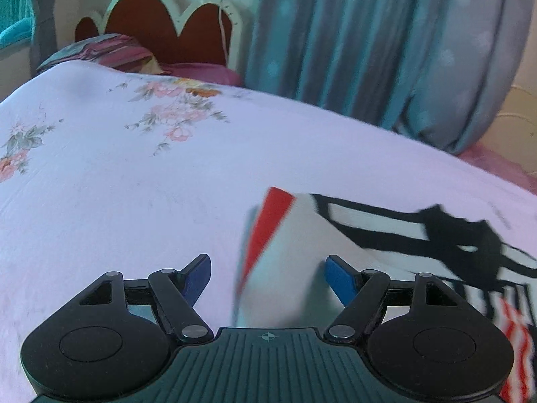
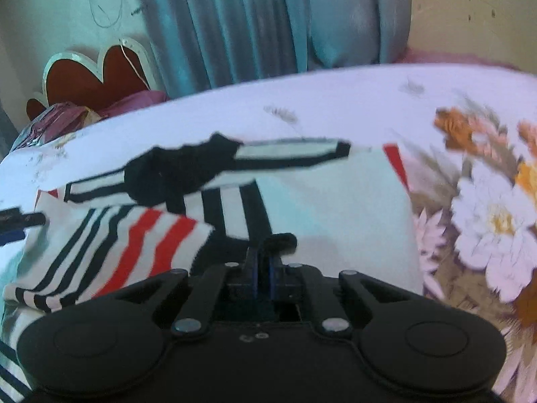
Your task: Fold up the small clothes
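A small white garment [image 2: 332,208] with black and red stripes and black trim lies on the bed. In the left wrist view its white part [image 1: 295,255] with a red edge lies ahead and to the right. My left gripper [image 1: 268,278] is open, its blue fingers spread over the garment's left edge, holding nothing. My right gripper [image 2: 265,262] is shut on a black-trimmed edge of the garment, near its striped part [image 2: 110,252]. The left gripper's fingertip [image 2: 20,220] shows at the left edge of the right wrist view.
The bed has a white floral sheet [image 1: 117,174]. A teal curtain [image 1: 335,40] hangs behind the bed. A scalloped headboard [image 1: 161,20] and a purple pillow [image 1: 110,50] are at the far left. Large printed flowers [image 2: 486,215] lie to the right of the garment.
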`<action>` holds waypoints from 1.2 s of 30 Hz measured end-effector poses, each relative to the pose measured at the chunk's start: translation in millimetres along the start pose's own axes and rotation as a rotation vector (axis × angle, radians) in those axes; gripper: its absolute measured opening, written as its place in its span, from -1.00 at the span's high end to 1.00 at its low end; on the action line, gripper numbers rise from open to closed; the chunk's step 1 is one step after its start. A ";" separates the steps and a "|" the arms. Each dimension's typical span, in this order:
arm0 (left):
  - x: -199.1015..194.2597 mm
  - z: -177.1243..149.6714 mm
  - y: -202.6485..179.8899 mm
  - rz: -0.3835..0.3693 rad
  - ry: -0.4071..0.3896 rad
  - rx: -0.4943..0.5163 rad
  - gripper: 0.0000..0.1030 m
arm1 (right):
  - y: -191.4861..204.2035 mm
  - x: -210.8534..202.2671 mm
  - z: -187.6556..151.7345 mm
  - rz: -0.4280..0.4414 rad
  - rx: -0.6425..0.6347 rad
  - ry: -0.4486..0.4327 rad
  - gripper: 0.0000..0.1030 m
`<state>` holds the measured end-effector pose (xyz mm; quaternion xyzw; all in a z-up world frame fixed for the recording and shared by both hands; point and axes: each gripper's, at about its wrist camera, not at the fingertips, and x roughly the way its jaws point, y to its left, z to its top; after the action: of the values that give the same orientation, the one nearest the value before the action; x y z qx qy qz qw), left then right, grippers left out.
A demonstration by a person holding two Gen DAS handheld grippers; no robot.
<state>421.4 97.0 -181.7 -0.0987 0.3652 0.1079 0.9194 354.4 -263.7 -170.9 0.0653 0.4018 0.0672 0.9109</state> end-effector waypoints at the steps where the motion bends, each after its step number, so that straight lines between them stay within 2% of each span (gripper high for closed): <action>1: 6.0 0.1 1.4 0.011 0.000 -0.001 -0.41 | -0.1 1.4 -0.7 0.001 -0.006 0.009 0.85; 3: 14.1 0.5 3.3 0.050 -0.017 0.000 -0.28 | -1.7 0.4 -2.0 -0.018 -0.011 -0.006 0.81; 5: 22.0 3.1 8.2 0.086 -0.032 -0.024 -0.28 | -3.4 4.5 -2.0 -0.032 -0.018 -0.002 0.82; 7: 28.7 4.8 7.6 0.098 -0.039 -0.006 -0.28 | -3.7 10.1 -3.8 -0.042 -0.031 0.007 0.82; 9: 28.4 6.6 3.5 0.110 -0.041 0.019 -0.28 | -0.7 10.4 -1.9 -0.052 -0.054 0.003 0.68; 11: 17.6 10.5 6.1 0.108 -0.041 -0.011 -0.28 | -1.2 1.9 3.2 -0.064 -0.043 -0.031 0.59; 15: -23.6 4.2 4.4 0.055 -0.100 0.030 -0.28 | -3.4 -19.6 12.8 -0.034 -0.003 -0.103 0.56; 19: -56.1 -16.3 -6.6 -0.028 -0.093 0.066 -0.28 | 15.6 -17.0 11.9 0.055 -0.042 -0.061 0.56; 23: -73.0 -52.1 -23.8 -0.099 -0.036 0.108 -0.28 | 39.2 -7.2 -1.5 0.095 -0.088 -0.020 0.56; 26: -75.2 -79.9 -28.0 -0.071 -0.018 0.177 -0.28 | 48.3 -1.6 -13.7 0.065 -0.155 0.011 0.56; 29: -76.5 -91.9 -28.2 -0.051 -0.061 0.269 -0.28 | 35.4 0.8 -22.4 0.015 -0.191 0.009 0.59; 32: -80.6 -81.1 -26.9 -0.041 -0.040 0.221 -0.28 | 26.4 -1.9 -18.0 0.020 -0.146 0.025 0.59; 36: -99.7 -79.8 -33.6 -0.067 -0.055 0.188 -0.28 | 35.5 -14.9 -20.0 0.052 -0.148 0.008 0.44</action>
<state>307.8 31.4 -166.2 -0.0210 0.3450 0.0450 0.9373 327.1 -230.1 -167.4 0.0082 0.3976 0.1206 0.9096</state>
